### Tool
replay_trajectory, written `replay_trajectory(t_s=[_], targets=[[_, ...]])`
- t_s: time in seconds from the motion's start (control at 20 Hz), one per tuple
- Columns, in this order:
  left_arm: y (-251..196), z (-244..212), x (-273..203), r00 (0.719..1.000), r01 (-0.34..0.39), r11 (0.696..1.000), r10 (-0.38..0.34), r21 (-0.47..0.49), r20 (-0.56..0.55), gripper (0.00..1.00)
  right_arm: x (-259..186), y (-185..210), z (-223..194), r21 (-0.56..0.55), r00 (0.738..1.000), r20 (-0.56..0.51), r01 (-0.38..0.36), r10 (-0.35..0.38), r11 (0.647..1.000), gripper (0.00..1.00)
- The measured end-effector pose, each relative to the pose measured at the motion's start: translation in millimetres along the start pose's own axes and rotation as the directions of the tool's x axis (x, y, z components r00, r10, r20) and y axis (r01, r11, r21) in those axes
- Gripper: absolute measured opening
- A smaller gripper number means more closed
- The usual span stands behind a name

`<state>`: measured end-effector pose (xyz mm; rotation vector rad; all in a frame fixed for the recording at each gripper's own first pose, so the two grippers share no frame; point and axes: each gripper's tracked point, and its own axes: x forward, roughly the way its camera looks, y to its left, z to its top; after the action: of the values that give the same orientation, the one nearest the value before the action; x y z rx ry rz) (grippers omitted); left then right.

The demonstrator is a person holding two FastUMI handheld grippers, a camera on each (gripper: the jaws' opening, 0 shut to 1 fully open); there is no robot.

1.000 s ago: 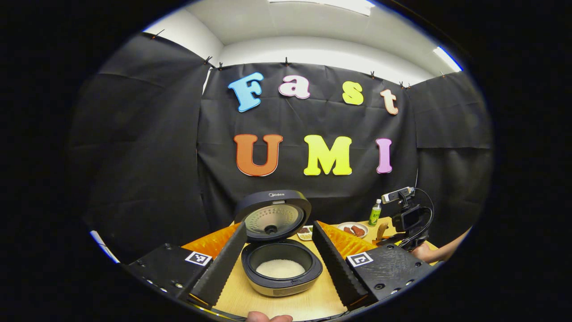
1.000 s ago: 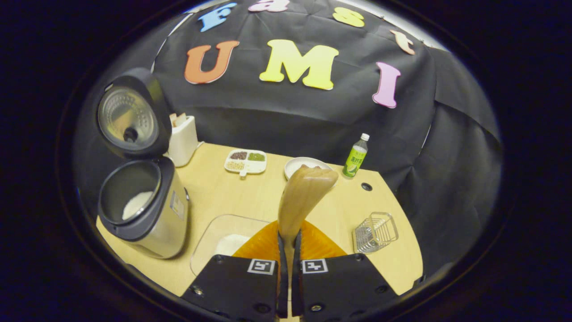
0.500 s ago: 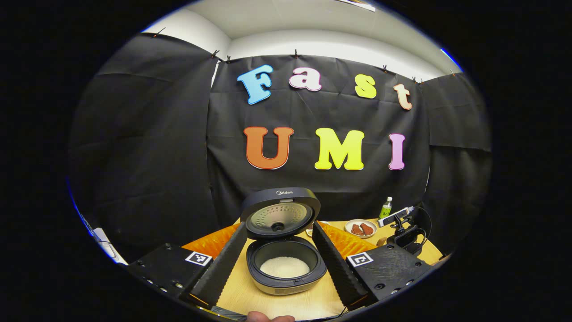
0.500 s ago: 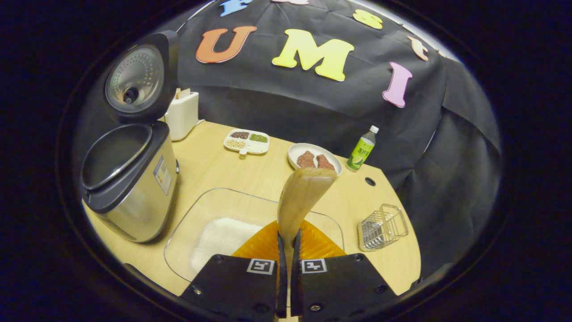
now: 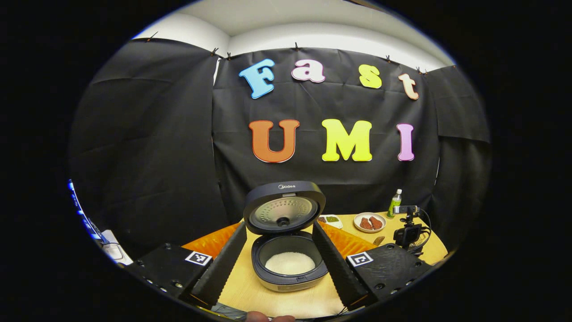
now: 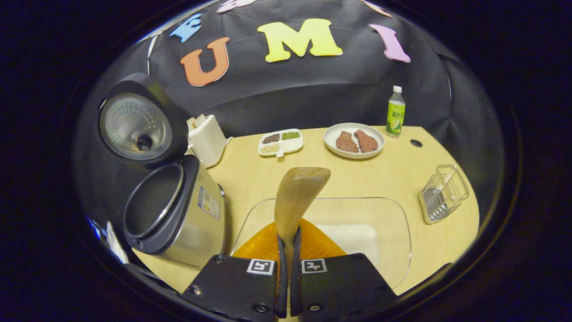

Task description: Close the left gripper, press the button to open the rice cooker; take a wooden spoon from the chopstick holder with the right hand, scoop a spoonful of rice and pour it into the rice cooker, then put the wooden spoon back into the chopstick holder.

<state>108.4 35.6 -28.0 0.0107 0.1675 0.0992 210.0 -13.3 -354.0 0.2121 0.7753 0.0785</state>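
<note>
A pale wooden surface (image 6: 250, 179) carries a silver rice cooker with a dark open lid (image 6: 178, 210) at the left of the frame, a white chopstick holder (image 6: 208, 138) behind it, a clear glass dish of rice (image 6: 357, 223) in the lower middle, a wire basket (image 6: 442, 192) at right, and a divided white tray (image 6: 281, 142), a white plate of meat (image 6: 355, 141) and a green bottle (image 6: 395, 112) along the upper edge.

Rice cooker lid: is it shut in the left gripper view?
No, the dark round rice cooker lid stands raised, showing white rice inside.
</note>
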Motion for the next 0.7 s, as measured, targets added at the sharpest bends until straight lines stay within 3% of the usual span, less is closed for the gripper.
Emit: replay_trajectory(t_s=[0.1,0.25,0.5,0.7], targets=[[-5.5,2.8,0.2,1.000,0.006,1.000,-0.006,0.005,0.004,0.95,-0.2,1.5,-0.2,0.096,0.998,-0.027,-0.046,0.049,0.994,0.09],[-12.2,3.2,1.1,1.000,0.011,1.000,-0.011,0.002,0.002,0.94,-1.9,0.8,1.6,0.268,0.993,-0.046,-0.093,0.109,0.959,0.08],[-26.4,6.4,8.3,1.000,0.025,1.000,-0.025,0.000,0.008,0.95,-11.0,-26.4,6.8,0.418,0.991,-0.031,-0.108,0.133,0.902,0.08],[-39.7,10.6,13.7,0.999,0.049,0.999,-0.049,-0.005,0.015,0.95,-30.5,-58.1,24.0,0.457,0.994,0.015,-0.100,0.105,0.884,0.08]])
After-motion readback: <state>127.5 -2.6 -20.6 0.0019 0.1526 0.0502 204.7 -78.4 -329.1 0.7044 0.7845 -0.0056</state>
